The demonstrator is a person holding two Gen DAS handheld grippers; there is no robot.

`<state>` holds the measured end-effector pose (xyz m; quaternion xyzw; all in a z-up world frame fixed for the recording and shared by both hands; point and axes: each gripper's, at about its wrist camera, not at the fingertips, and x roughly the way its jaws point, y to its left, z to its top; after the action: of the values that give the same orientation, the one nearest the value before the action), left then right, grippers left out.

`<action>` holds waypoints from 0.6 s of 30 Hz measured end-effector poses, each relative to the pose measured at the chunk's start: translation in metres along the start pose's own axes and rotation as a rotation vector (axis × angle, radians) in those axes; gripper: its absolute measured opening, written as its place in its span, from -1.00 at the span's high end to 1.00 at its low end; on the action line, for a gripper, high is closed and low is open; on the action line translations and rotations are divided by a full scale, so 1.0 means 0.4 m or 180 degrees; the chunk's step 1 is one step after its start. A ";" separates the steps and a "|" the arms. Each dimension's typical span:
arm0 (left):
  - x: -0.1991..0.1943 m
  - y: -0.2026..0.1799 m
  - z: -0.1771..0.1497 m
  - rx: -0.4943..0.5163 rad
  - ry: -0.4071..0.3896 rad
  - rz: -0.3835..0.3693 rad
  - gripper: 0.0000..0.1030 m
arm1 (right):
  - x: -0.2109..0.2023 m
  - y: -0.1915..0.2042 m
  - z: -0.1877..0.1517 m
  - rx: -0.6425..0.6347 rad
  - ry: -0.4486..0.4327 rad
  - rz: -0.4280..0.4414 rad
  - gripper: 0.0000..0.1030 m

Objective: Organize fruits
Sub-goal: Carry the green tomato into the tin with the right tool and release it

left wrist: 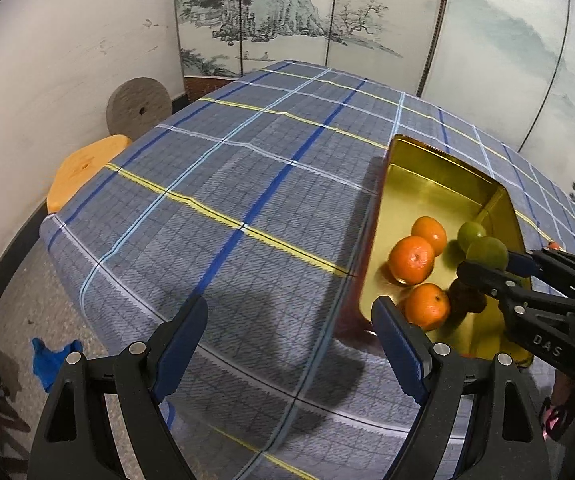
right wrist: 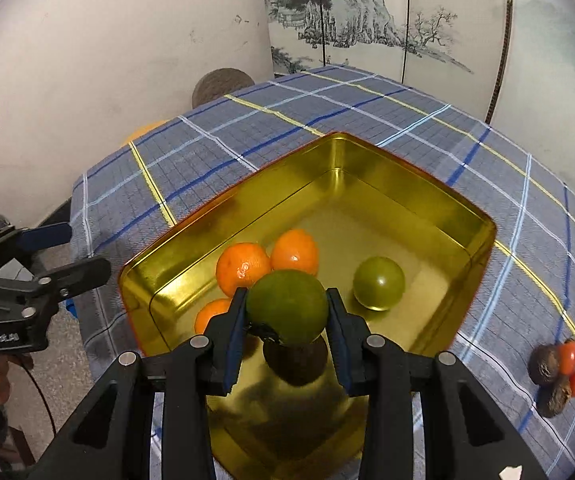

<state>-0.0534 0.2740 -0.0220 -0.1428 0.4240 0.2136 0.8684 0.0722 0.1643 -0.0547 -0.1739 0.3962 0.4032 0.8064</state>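
The right gripper [right wrist: 287, 316] clamps a green fruit [right wrist: 287, 306] above the gold tin [right wrist: 427, 196], which already holds three oranges [right wrist: 242, 266]. The left gripper [left wrist: 291, 336] hangs wide open, empty. Next: lower and release beside the other green fruit [right wrist: 379, 283].

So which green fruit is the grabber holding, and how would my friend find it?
Look at the gold tin on the blue checked tablecloth. Above its near end the right gripper is clamped on a green fruit. The other green fruit lies loose on the tin's floor, and the three oranges beside it are orange, so the held one is the only fruit between dark fingers.
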 end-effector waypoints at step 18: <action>0.008 0.006 0.014 -0.0010 -0.0003 -0.0017 -0.64 | 0.055 -0.005 -0.003 -0.0007 0.0116 -0.0044 0.29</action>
<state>-0.0491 0.2791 -0.0213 -0.1453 0.4229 0.2119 0.8690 0.0812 0.1735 -0.0725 -0.1849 0.4091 0.3948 0.8016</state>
